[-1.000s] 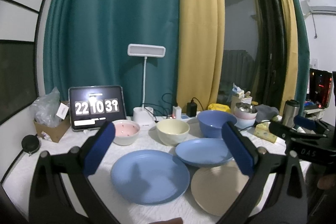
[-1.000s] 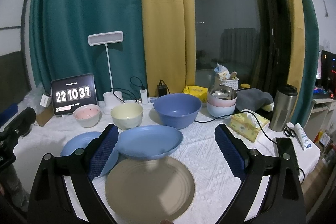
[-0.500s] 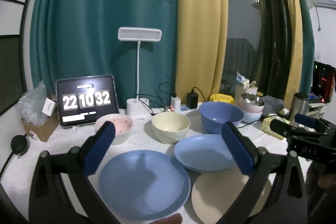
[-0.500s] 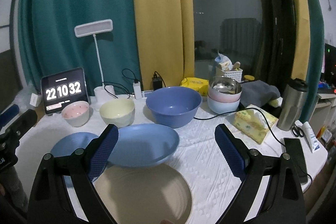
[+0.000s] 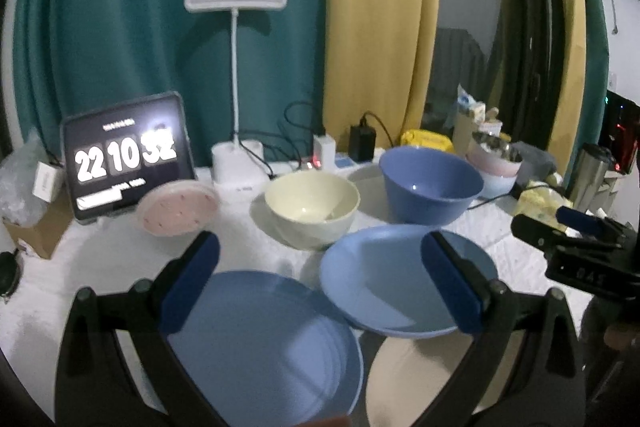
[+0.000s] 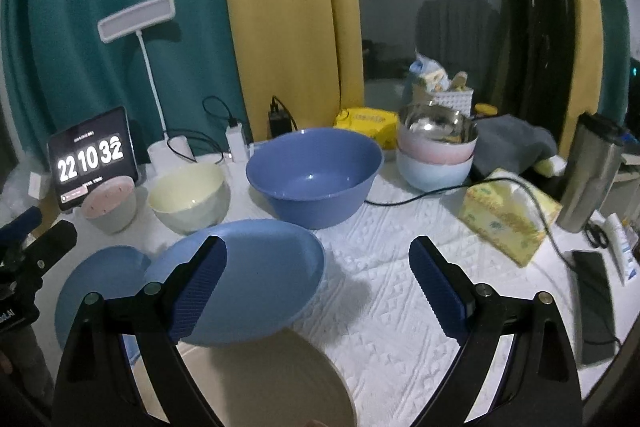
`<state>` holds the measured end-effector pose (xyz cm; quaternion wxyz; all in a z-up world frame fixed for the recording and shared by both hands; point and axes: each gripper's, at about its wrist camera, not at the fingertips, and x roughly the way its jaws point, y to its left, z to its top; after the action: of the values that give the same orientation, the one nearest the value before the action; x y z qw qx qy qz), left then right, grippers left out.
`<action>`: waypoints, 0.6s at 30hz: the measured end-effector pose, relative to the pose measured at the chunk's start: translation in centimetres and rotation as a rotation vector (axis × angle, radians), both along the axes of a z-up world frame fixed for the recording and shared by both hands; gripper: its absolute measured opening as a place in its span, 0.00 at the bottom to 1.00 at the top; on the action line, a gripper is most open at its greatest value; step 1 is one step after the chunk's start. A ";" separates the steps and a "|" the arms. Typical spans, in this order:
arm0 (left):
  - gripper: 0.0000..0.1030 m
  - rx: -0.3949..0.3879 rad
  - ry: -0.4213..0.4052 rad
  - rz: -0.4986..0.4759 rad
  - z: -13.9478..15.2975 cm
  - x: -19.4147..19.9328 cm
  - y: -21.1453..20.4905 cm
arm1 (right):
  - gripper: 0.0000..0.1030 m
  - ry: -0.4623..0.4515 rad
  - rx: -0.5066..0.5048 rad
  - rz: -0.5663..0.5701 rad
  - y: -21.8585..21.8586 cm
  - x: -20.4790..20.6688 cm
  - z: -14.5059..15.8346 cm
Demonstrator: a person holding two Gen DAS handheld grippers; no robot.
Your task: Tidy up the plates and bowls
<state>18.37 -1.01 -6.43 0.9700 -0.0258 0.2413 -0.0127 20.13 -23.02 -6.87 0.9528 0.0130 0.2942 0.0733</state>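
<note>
Left wrist view: left gripper (image 5: 320,283), jaws spread and empty, poised above the flat blue plate (image 5: 260,343) at near left. Right gripper (image 6: 316,287), likewise released, faces the deep blue plate (image 6: 248,279). Approach stage, seemingly; next, descend onto a rim.

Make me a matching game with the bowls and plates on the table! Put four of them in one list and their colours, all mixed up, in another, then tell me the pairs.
Things:
1. small spotted bowl by the clock
2. big deep bowl
3. nearest flat plate
4. medium bowl between the two other bowls

Colours:
A. beige
B. blue
C. pink inside
D. pale cream-yellow

Pairs: 1-C, 2-B, 3-A, 4-D
</note>
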 end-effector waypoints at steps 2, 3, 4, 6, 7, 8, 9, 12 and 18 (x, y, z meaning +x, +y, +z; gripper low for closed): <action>0.98 -0.007 0.039 -0.009 -1.0 1.2 -0.1 | 0.92 0.025 0.003 0.005 0.0 0.9 -0.9; 0.98 -0.009 0.054 -0.012 -1.3 1.5 -0.1 | 0.92 0.037 0.004 0.008 0.0 1.3 -1.3; 0.98 -0.014 0.074 -0.017 -1.8 2.0 -0.2 | 0.92 0.047 0.005 0.011 0.1 1.7 -1.6; 0.98 -0.023 0.106 -0.025 -2.7 2.8 -0.3 | 0.92 0.071 0.012 0.017 0.1 2.4 -2.3; 0.98 -0.027 0.126 -0.029 -3.2 3.2 -0.4 | 0.92 0.085 0.017 0.021 0.1 2.8 -2.8; 0.98 -0.029 0.144 -0.030 -3.6 3.5 -0.4 | 0.92 0.098 0.021 0.024 0.1 3.1 -3.1; 0.92 -0.028 0.172 -0.025 -4.3 4.0 -0.4 | 0.91 0.112 0.026 0.026 0.1 3.4 -3.5; 0.82 -0.042 0.235 -0.016 -5.7 5.0 -0.4 | 0.85 0.169 0.030 0.013 0.2 4.1 -4.6; 0.54 -0.078 0.326 -0.037 -7.6 6.2 -0.6 | 0.65 0.256 0.040 -0.002 0.2 4.9 -6.0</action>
<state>24.60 -1.57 -14.07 0.9159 -0.0607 0.3951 -0.0356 25.06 -22.82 -12.89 0.9071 0.0415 0.4120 0.0757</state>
